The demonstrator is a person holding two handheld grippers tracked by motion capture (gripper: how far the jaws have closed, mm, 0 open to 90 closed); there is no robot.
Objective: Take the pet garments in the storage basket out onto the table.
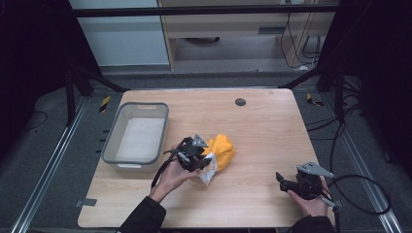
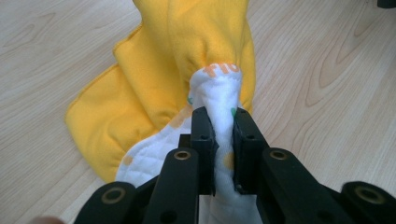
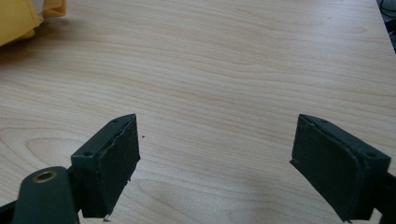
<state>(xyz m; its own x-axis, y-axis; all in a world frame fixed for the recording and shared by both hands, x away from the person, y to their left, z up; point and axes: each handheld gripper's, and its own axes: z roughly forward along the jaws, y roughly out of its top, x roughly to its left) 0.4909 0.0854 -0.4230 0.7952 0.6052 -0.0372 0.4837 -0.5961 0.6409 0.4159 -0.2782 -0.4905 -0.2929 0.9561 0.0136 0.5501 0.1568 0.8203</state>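
A yellow cloth point(image 1: 221, 148) with a white patterned underside lies bunched near the middle of the wooden table point(image 1: 262, 126). My left gripper point(image 1: 200, 162) is shut on a fold of it; in the left gripper view the white edge of the cloth point(image 2: 219, 100) is pinched between the two black jaws of the left gripper point(image 2: 220, 123), and the yellow part spreads out beyond. My right gripper point(image 1: 282, 180) rests near the table's front right edge, open, well apart from the cloth. Between the pads of the right gripper point(image 3: 215, 154) is bare wood, and a corner of the cloth point(image 3: 18, 16) shows at top left.
A grey plastic bin point(image 1: 136, 138) with a white sheet inside stands on the left part of the table. A small dark round grommet point(image 1: 240, 102) sits at the far edge. Cables trail off the table at the right.
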